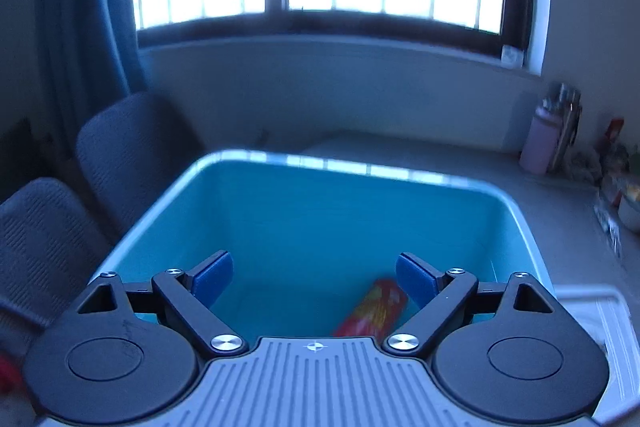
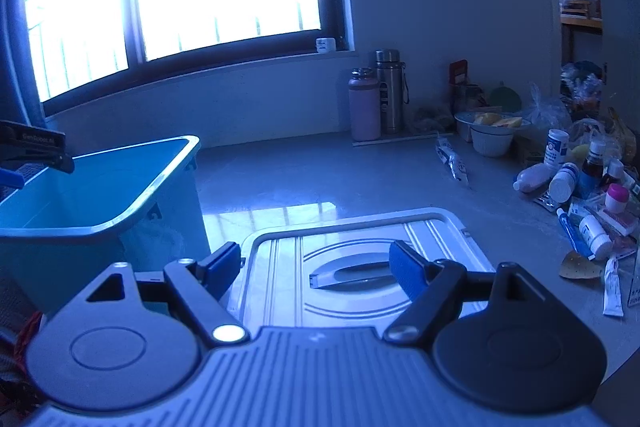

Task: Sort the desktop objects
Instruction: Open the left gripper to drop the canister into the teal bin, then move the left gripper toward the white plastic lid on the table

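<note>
Room: bright barred window behind a grey tabletop (image 2: 304, 179), 2 mesh chairs (image 1: 132, 155) off its left edge, everything tinted blue by backlight.

Item 1, blue bin (image 2: 132, 195): stands open-topped on the tabletop's left part; its white lid (image 2: 360, 267) lies flat just beside it, handle up.

Item 2, red snack tube (image 1: 374, 311): lies on its side on the bin floor, near the right wall. Long axis runs diagonally; far end points up and right toward the far right corner, near end is hidden under my rig. Blurred, so I cannot read the print.

Item 3, left tongs (image 1: 314, 277): spread wide, nothing between the pads, hanging over the bin interior with the tube just below and right of centre.

Item 4, right tongs (image 2: 316, 267): spread wide, empty, over the lid.

Item 5, loose bottles and tubes (image 2: 580, 203): heaped at the right of the tabletop, well apart from the bin.

Handling note: the scene fits either a tube just let go into the bin or one about to be lifted out. Either way I would keep the left tongs clear of the bin walls and square the pads across the tube's short axis, not along its length.
</note>
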Motion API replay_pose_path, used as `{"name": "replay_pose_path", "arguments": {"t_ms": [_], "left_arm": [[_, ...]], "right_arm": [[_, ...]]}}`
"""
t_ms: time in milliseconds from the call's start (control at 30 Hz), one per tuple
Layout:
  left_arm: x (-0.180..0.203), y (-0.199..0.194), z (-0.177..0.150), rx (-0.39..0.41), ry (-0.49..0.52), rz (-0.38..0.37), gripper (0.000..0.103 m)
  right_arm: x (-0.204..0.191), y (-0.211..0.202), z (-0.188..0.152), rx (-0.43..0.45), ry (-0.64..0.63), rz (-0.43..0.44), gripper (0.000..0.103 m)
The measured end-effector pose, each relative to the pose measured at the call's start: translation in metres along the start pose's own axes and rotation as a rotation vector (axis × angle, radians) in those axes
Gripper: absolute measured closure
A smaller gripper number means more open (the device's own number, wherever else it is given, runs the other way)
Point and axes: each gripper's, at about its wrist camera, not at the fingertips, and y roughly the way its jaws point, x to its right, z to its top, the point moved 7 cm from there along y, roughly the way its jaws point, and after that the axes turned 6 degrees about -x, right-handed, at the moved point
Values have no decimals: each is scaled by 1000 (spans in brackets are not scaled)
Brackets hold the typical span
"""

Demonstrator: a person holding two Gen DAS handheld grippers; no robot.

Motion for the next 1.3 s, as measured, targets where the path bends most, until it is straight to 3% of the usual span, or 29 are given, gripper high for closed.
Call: {"name": "replay_pose_path", "arguments": {"t_ms": [100, 467, 633, 967, 1300], "left_arm": [[10, -17, -19, -41, 25, -3, 13], [32, -95, -69, -13, -2, -16, 13], [54, -118, -108, -47, 66, -2, 13], [81, -116, -194, -234, 91, -75, 13], [108, -100, -224, -301, 134, -92, 13]], "right_arm": [[11, -5, -3, -12, -12, 19, 22], [45, -22, -20, -43, -24, 60, 22], [52, -30, -30, -58, -34, 73, 22], [67, -48, -51, -78, -33, 63, 21], [91, -60, -61, -97, -17, 23, 21]]}}
